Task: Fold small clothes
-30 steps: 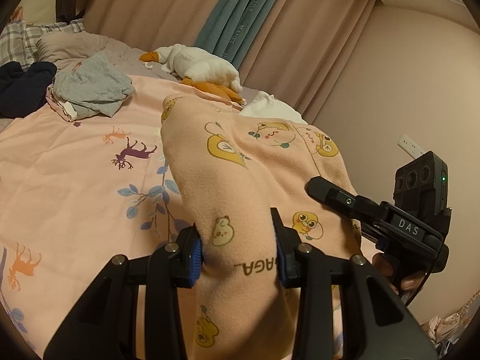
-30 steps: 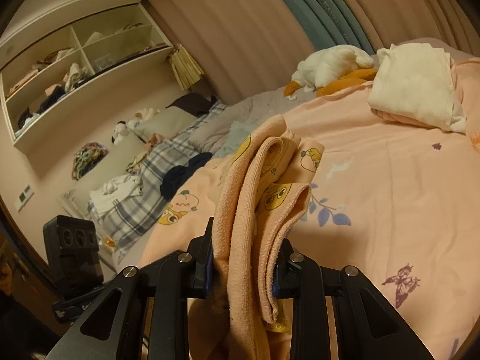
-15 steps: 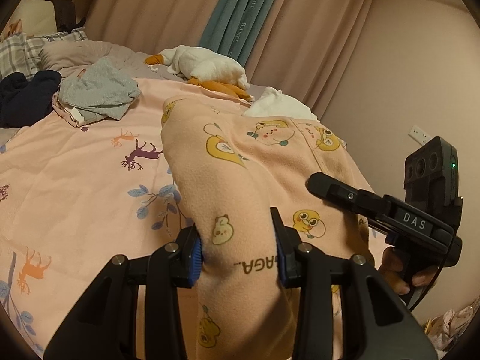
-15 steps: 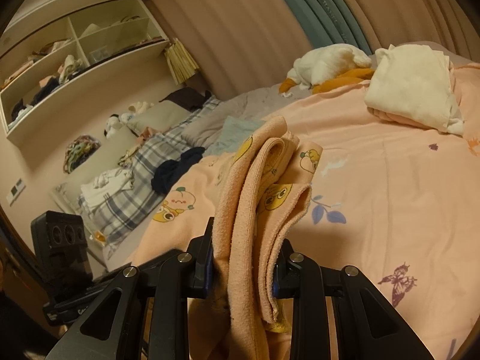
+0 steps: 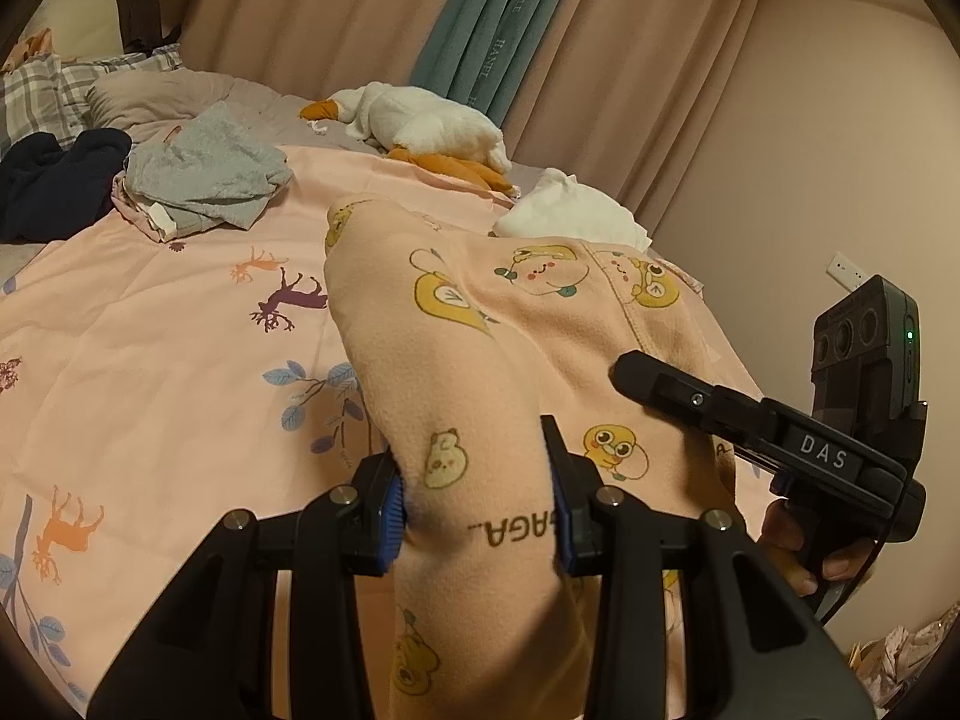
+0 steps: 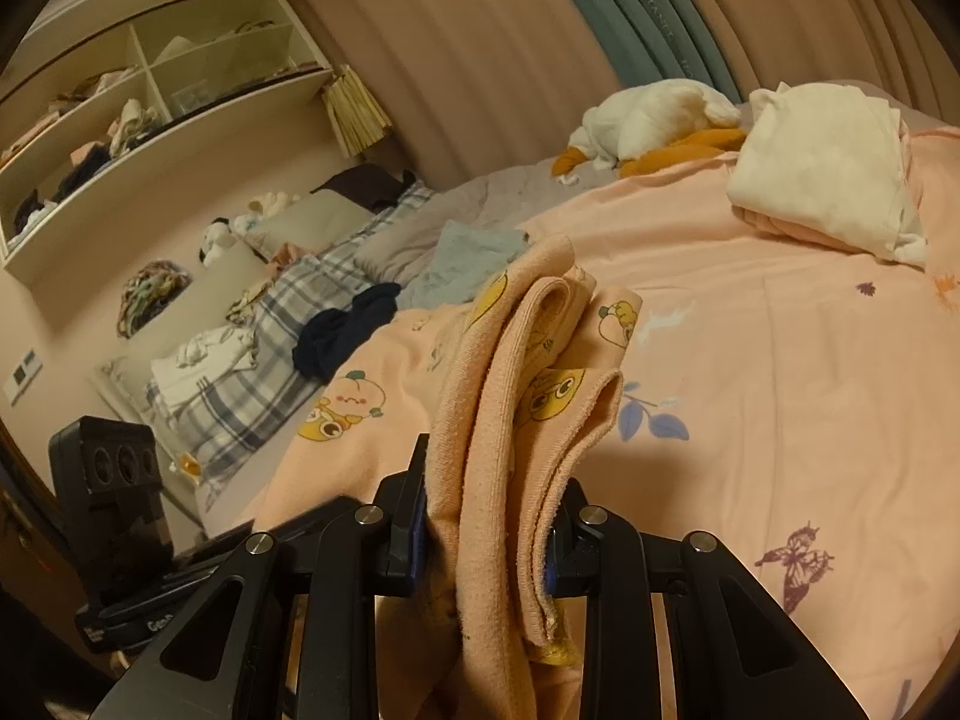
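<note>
Left gripper (image 5: 477, 501): clamped on the peach cartoon-print garment (image 5: 480, 360), bottom centre.
Right gripper (image 6: 486, 531): pinching folded layers of that garment (image 6: 516, 396).
Garment: draped above the pink bedsheet (image 5: 150, 360).
Far: plush goose (image 5: 420, 126), upper centre.

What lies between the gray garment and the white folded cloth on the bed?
In the left wrist view, the plush goose lies between the gray garment and the white folded cloth.

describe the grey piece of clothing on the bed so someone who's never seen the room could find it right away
Start at the bed with the pink animal-print sheet and look toward the pillow end. The grey garment lies crumpled there, next to a dark navy garment. It is the only pale grey cloth; the folded white garment lies across the bed.
</note>
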`<state>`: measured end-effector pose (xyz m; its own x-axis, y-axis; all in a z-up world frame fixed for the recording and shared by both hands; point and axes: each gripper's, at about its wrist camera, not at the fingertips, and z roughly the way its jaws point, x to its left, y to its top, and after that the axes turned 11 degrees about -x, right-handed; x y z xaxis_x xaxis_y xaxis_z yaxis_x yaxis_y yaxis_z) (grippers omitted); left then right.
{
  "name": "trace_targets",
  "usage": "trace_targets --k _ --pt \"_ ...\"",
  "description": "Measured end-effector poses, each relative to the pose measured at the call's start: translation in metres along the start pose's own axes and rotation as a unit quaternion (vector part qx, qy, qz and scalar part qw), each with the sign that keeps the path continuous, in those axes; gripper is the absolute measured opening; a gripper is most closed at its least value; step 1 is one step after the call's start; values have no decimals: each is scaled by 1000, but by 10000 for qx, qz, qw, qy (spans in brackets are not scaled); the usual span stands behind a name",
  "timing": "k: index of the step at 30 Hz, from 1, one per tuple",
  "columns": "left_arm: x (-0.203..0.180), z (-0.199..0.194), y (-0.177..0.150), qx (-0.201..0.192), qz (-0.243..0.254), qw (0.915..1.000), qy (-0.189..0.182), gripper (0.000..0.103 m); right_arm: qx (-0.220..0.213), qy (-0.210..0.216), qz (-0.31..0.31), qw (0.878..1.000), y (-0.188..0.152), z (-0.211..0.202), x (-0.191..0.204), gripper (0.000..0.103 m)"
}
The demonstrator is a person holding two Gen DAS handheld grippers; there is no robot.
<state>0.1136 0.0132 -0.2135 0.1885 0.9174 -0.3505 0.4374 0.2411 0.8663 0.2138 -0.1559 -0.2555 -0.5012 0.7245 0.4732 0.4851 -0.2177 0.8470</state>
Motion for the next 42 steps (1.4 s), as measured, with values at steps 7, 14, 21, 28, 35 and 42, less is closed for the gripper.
trace_targets --k 7,14,21,28,35,42 --pt "4 11 -3 154 -50 9998 84 38 152 -135 76 9998 -4 9 -4 30" --pt "4 15 -5 202 -58 9997 93 38 185 -190 90 9996 -5 10 -5 30" --pt "13 29 -9 372 -132 9991 155 38 334 -317 157 9988 -10 19 -8 30" --pt "29 50 -18 669 -227 9970 321 38 596 -469 206 9969 -21 39 -18 30" --pt "62 85 -37 1362 -287 9793 1469 44 1523 -1239 347 9799 -48 78 -47 30" --pt "60 45 -18 542 -122 9892 1355 43 1473 -1598 89 9761 -41 61 -42 36"
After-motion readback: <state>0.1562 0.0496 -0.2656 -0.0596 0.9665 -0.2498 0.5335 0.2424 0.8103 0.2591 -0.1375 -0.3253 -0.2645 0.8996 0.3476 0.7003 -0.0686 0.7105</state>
